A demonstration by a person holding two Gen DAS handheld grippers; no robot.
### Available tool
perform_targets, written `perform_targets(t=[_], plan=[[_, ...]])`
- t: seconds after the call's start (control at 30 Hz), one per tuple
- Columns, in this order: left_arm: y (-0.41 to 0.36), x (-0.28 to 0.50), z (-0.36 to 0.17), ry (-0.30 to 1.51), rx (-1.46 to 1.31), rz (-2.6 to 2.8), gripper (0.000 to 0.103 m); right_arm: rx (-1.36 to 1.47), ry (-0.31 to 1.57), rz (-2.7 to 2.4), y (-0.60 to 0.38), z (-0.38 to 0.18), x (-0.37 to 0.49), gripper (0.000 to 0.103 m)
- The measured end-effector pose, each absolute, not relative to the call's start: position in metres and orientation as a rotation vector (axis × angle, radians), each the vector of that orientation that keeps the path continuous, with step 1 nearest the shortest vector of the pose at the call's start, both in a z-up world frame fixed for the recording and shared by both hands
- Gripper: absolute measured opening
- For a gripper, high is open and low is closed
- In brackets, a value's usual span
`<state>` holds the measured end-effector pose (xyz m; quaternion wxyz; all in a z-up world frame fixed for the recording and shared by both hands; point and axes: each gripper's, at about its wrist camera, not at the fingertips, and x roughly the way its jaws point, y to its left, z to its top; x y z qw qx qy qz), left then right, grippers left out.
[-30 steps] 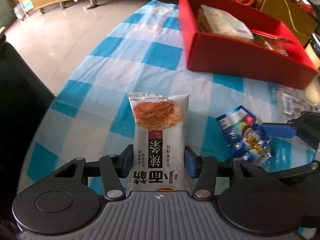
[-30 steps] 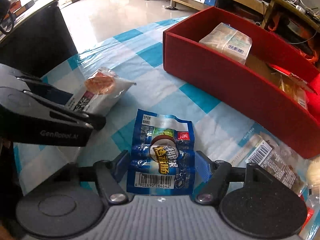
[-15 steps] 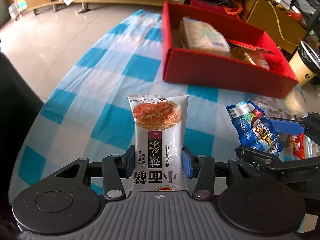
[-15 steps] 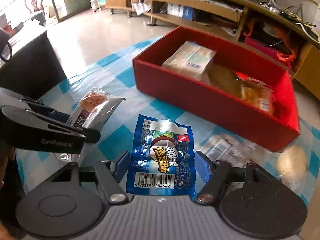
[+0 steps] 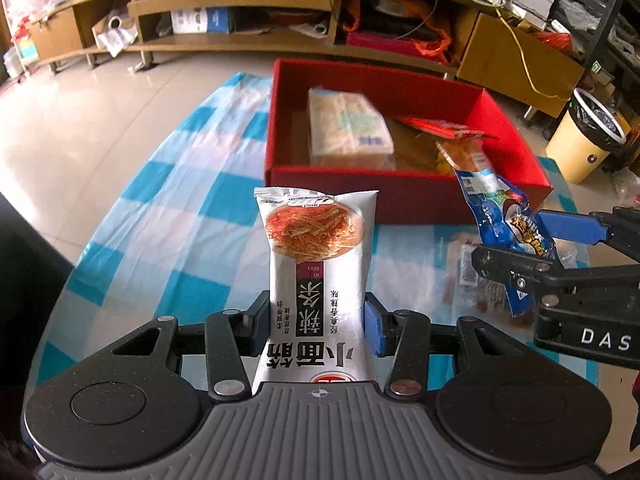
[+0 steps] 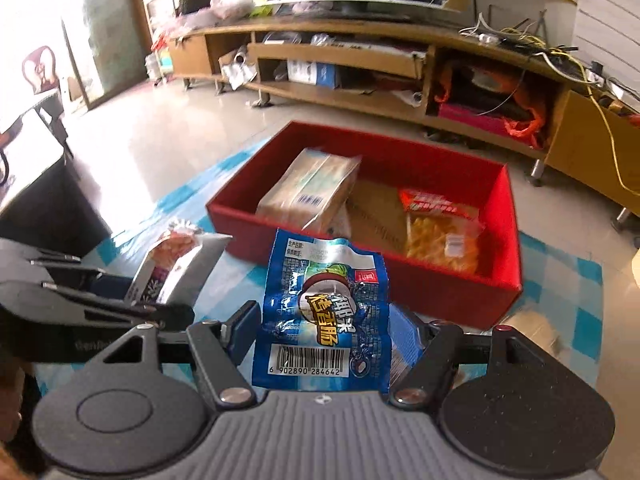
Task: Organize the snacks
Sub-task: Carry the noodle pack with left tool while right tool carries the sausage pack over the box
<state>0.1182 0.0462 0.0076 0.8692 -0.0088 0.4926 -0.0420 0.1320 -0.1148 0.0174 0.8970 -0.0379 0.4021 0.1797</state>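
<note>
Since earlier frames both grippers have lifted w/ their packs, red box now nearer ahead. L wrist: left gripper (image 5: 317, 322) clamped on white noodle-snack pack (image 5: 316, 276), held above checkered cloth (image 5: 192, 216), short of red box (image 5: 404, 196). R wrist: right gripper (image 6: 322, 332) clenched on blue sausage pack (image 6: 324, 312), held just before box near wall; box holds wrapped packs.

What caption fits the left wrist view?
Left gripper holds white snack packet before red box.
</note>
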Motion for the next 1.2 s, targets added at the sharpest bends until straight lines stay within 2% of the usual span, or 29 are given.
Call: perform_targets(t=[1.2], plan=[[0.008, 0.19, 0.055, 0.867, -0.005, -0.089, 0.054, 0.049, 0.702, 0.266, -0.158, 0.058, 0.179, 0.07]])
